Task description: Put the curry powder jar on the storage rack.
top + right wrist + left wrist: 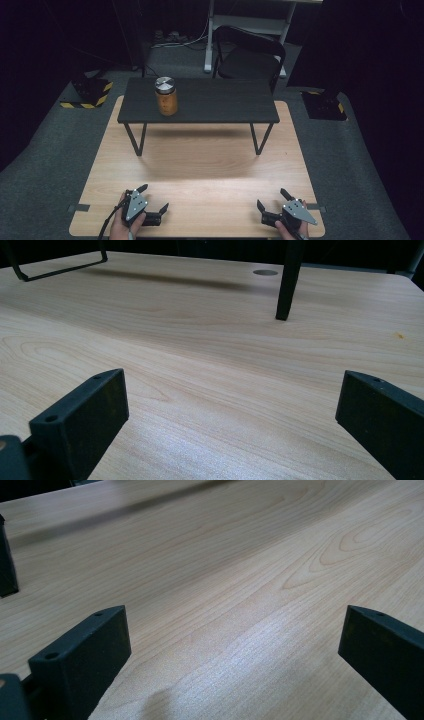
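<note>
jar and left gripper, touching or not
Apart. In the high view the jar stands on the black shelf at the far side, while the left gripper sits open at the table's near edge, with bare wood between them.

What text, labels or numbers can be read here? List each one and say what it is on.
None can be read. The jar on the black shelf has an amber body and a metal lid, with no legible label. The wooden table, the left claw and the right claw carry no writing.
</note>
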`<state>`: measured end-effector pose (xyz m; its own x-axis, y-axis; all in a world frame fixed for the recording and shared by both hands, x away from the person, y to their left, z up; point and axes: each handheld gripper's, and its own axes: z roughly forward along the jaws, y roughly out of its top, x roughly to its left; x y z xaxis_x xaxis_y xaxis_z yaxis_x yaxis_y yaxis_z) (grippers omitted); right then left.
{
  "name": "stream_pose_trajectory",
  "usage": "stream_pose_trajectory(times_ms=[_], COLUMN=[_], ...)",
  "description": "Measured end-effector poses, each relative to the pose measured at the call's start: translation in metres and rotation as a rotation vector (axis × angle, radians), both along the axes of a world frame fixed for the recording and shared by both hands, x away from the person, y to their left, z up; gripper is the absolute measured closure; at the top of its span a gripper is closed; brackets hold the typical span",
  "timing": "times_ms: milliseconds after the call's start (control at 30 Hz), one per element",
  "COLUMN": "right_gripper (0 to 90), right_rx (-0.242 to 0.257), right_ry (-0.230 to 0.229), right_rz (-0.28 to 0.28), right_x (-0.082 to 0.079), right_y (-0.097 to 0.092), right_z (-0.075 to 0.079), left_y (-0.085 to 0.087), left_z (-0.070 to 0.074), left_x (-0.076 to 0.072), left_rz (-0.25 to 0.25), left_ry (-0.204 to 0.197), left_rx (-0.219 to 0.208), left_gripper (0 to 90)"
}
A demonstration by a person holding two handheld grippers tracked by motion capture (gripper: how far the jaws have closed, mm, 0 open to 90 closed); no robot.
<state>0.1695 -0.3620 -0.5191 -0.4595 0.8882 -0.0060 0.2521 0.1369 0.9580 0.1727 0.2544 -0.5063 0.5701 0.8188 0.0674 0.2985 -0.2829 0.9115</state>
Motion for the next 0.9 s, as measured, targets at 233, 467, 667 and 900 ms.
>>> stream_pose_trajectory(times_ms=[233,467,667,900], right_gripper=[0.2,0.2,0.2,0.2], right_rx=[0.001,0.001,0.004,0.0], right_ry=[-0.006,0.0,-0.014,-0.01], right_rz=[0.004,0.005,0.013,0.015], right_x=[-0.0006,0.0009,-0.0019,-0.0016], right_y=[-0.0008,-0.0008,-0.0027,-0.0023], right_z=[-0.001,-0.0001,-0.0021,-0.0013], left_y=[-0.0005,0.0014,0.0019,0.0018], left_z=[0.0004,-0.0008,0.0003,-0.0006], left_x=[0.0002,-0.0002,0.0033,0.002], left_rz=[-0.002,-0.006,0.001,0.0], left_ry=[0.0,-0.004,0.017,0.008], left_rx=[0.005,-0.005,-0.022,-0.02], left_gripper=[0.5,0.5,0.5,0.5])
